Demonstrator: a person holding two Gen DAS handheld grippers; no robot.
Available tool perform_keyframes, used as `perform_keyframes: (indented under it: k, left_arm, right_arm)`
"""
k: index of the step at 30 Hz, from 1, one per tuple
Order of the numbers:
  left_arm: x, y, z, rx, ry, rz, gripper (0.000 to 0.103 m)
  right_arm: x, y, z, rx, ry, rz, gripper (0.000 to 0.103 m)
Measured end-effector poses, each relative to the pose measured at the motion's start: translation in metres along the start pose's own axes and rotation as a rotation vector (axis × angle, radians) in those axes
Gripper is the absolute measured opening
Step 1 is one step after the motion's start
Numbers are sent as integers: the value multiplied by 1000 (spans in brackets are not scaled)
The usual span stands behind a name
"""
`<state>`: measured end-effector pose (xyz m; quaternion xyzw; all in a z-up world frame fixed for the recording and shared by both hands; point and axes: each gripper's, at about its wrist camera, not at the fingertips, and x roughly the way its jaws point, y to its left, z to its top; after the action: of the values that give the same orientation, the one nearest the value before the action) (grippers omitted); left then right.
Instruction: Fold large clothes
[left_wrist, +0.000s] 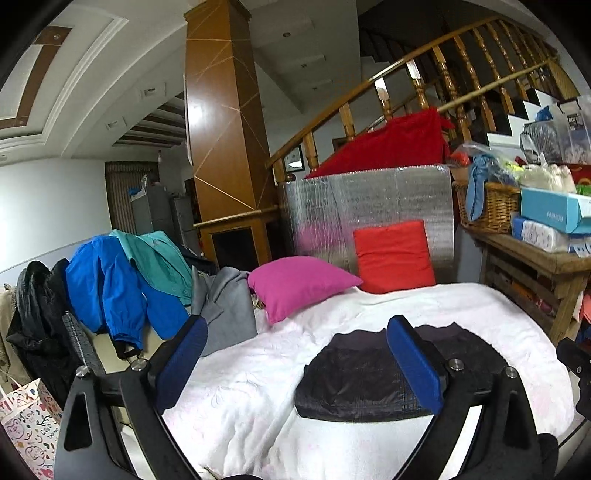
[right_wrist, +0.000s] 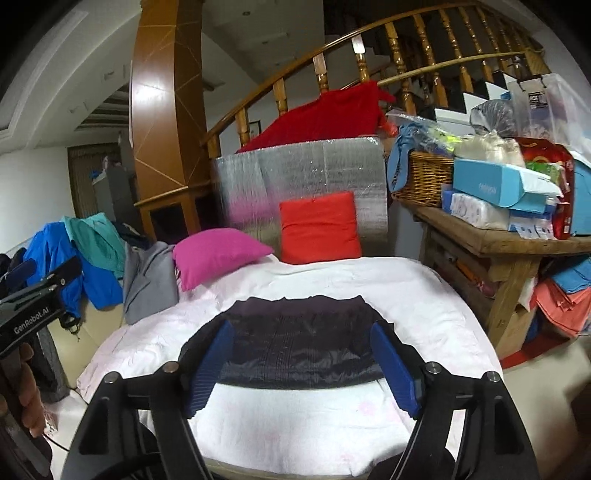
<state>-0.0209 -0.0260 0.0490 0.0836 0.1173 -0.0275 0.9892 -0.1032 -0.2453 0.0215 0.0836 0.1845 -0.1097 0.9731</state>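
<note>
A black quilted garment (left_wrist: 369, 380) (right_wrist: 295, 343) lies folded into a flat rectangle on the white blanket (left_wrist: 258, 387) (right_wrist: 295, 417) of the bed. In the left wrist view my left gripper (left_wrist: 297, 328) hovers above the blanket, jaws wide open and empty, with the garment behind its right finger. My right gripper (right_wrist: 301, 330) is also open and empty, raised over the garment's near edge. The left gripper (right_wrist: 46, 271) shows at the left edge of the right wrist view, held by a hand (right_wrist: 26, 387).
Unfolded clothes are heaped at the bed's left: a blue jacket (left_wrist: 110, 288), a teal shirt (left_wrist: 159, 258), a grey garment (left_wrist: 225, 302) and black jackets (left_wrist: 33, 306). A magenta pillow (left_wrist: 295, 284) and a red pillow (left_wrist: 393, 254) sit at the head. A cluttered wooden table (left_wrist: 535, 258) stands on the right.
</note>
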Motion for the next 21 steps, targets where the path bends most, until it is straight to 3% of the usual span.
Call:
perform_keyframes:
  k: [8, 21]
  left_arm:
    - [-26, 10, 6, -7, -42, 19, 100]
    - [-29, 12, 4, -11, -40, 21, 102]
  right_arm:
    - [-21, 8, 2, 53, -68, 15, 87]
    - [-17, 17, 1, 33, -50, -22, 87]
